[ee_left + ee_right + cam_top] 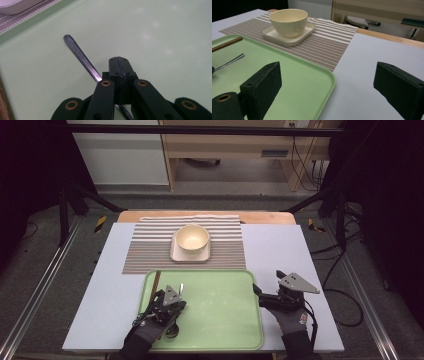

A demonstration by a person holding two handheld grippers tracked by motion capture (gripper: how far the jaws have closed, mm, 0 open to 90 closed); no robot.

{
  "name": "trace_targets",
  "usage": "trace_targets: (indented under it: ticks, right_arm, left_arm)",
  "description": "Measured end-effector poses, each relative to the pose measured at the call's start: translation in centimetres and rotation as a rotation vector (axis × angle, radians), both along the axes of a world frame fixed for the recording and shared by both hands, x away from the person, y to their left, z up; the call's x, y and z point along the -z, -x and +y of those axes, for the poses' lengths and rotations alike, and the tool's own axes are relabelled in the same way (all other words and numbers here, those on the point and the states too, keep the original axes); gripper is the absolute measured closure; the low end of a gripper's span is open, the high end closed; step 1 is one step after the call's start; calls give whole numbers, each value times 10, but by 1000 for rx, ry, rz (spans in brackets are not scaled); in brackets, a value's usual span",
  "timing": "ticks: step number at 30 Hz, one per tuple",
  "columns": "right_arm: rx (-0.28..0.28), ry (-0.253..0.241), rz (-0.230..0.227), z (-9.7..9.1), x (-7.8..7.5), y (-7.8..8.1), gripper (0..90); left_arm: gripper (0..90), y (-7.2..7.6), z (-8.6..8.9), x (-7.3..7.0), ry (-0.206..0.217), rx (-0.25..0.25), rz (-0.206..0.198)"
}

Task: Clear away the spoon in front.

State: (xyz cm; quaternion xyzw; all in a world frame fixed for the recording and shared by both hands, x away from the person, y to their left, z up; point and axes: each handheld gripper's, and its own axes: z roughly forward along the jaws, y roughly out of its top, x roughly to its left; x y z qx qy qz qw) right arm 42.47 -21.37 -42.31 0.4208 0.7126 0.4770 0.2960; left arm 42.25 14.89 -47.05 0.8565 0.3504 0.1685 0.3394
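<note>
My left gripper [119, 65], low centre of its own view, had jaws clamped on a metal utensil [79, 56]; its handle ran to the upper left above the green tray [162, 37]. My right gripper [327, 85] stood wide open, holding nothing. Farther off: cream bowl [192, 238] on a striped mat [150, 251].

- Slim, flat-handled piece of shiny metal cutlery [82, 58]: handle only is visible, working end hidden under the left gripper [119, 65], so type can't be told.
- State: clamped between that gripper's jaws, which are pressed together on it.
- Pose: handle sticks out up and left of the jaws in the left gripper view, rounded tip free, low over the pale green plastic tray [160, 32].
- High view: handle [181, 289] pokes forward just beyond the gripper.
</note>
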Motion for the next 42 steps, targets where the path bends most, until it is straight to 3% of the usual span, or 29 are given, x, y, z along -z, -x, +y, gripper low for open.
trace_targets:
  ticks: [12, 27, 32, 36, 42]
  right_arm:
    - [-2, 2, 2, 0, 0, 0, 82]
    - [-2, 2, 5, 0, 1, 0, 81]
    - [-3, 2, 4, 0, 1, 0, 81]
    - [-2, 2, 2, -1, 0, 0, 81]
    - [-1, -1, 4, -1, 0, 1, 81]
  left_arm:
    - [894, -1, 6, 1, -8, -15, -2]
    - [894, 5, 27, -1, -24, -55, -1]
    - [894, 16, 23, -7, 4, -19, -16]
    - [894, 28, 17, -4, -18, 29, 2]
    - [894, 35, 16, -1, -33, 56, 22]
